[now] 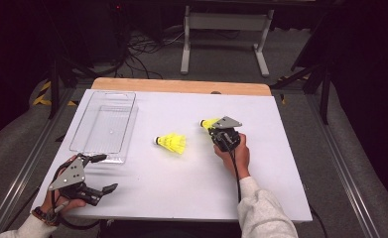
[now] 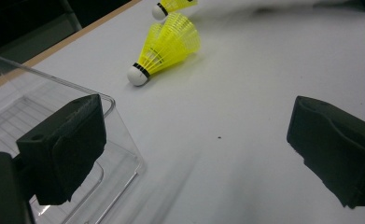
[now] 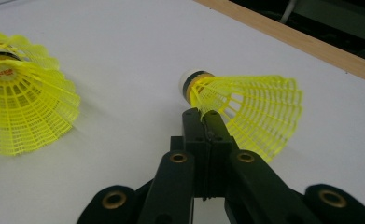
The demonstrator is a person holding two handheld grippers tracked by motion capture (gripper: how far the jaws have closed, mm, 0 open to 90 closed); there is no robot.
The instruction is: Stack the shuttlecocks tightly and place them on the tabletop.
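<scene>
A: Where are the hands?

B: In the high view the right hand (image 1: 237,156) sits right of centre, its sleeve running up from the bottom edge, wrist straight, and the right gripper (image 1: 214,127) points up-frame and a little left. The left hand (image 1: 57,202) rests at the lower left corner of the table (image 1: 191,198), with the left gripper (image 1: 104,173) aimed toward the right.

A: And the jaws?

B: The right gripper's jaws are pressed together. In the right gripper view they pinch the near edge of a shuttlecock (image 3: 245,112) skirt just behind its cork, at centre frame. The left gripper's jaws stand wide apart with nothing between them; in the left gripper view only bare table lies in the gap.

A: Where is the gripped shuttlecock from above?

B: Just above the right gripper, right of centre, partly hidden under the grey plate (image 1: 228,122); only its cork end and some yellow skirt stick out.

A: Anything else?

B: A second shuttlecock (image 1: 171,143) lies on its side at mid-table, apart from both grippers. A clear bin (image 1: 103,127) sits upper left; in the left gripper view one jaw covers its near corner, and the far shuttlecock is cut off by the top edge.
</scene>
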